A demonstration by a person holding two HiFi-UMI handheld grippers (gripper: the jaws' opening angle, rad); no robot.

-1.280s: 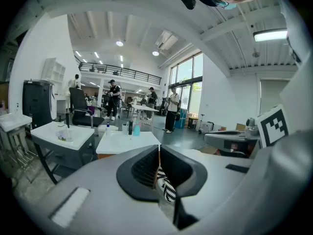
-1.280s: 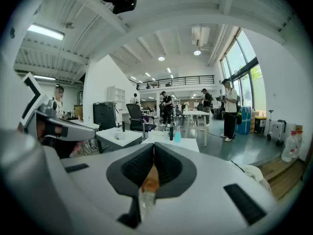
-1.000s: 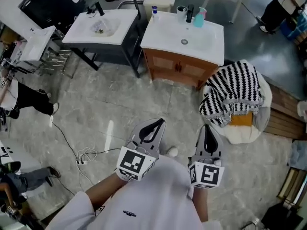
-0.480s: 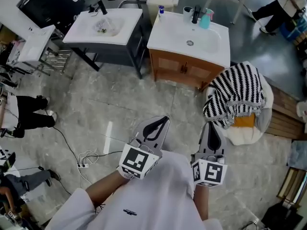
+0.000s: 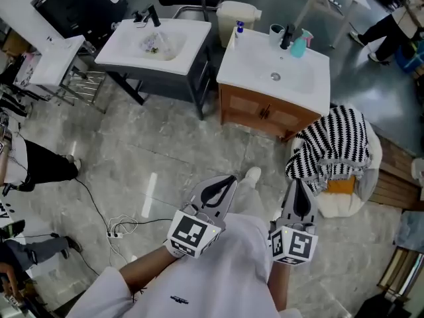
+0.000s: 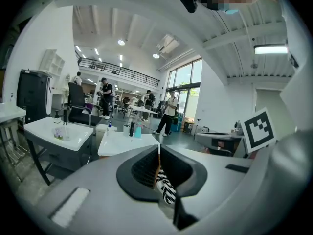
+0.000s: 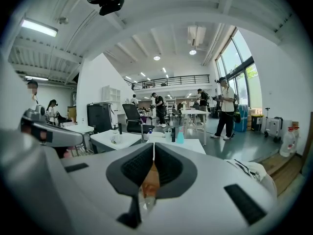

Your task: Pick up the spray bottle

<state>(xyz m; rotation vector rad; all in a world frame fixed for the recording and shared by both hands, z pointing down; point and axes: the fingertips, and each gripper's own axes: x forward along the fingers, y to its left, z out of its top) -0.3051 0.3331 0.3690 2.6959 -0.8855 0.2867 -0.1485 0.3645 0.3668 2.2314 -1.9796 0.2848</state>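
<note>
The teal spray bottle (image 5: 299,45) stands at the back of a white vanity top (image 5: 258,68), beside a black pump bottle (image 5: 286,37) and a cup (image 5: 276,30). It is small and far off in the left gripper view (image 6: 138,129) and the right gripper view (image 7: 180,136). My left gripper (image 5: 225,181) and right gripper (image 5: 296,186) are held side by side low in the head view, over the floor and well short of the vanity. Both are shut with nothing between the jaws, in the left gripper view (image 6: 159,148) and the right gripper view (image 7: 153,148) alike.
The vanity has a wooden cabinet (image 5: 265,111). Left of it is a second sink on a dark stand (image 5: 136,48). A striped cloth (image 5: 329,148) covers a seat at the right. A cable and power strip (image 5: 119,224) lie on the floor at the left. People stand in the background.
The vanity and sinks have shifted down and right in the head view and look nearer. A white shoe now shows ahead of the grippers. Both grippers stay shut.
</note>
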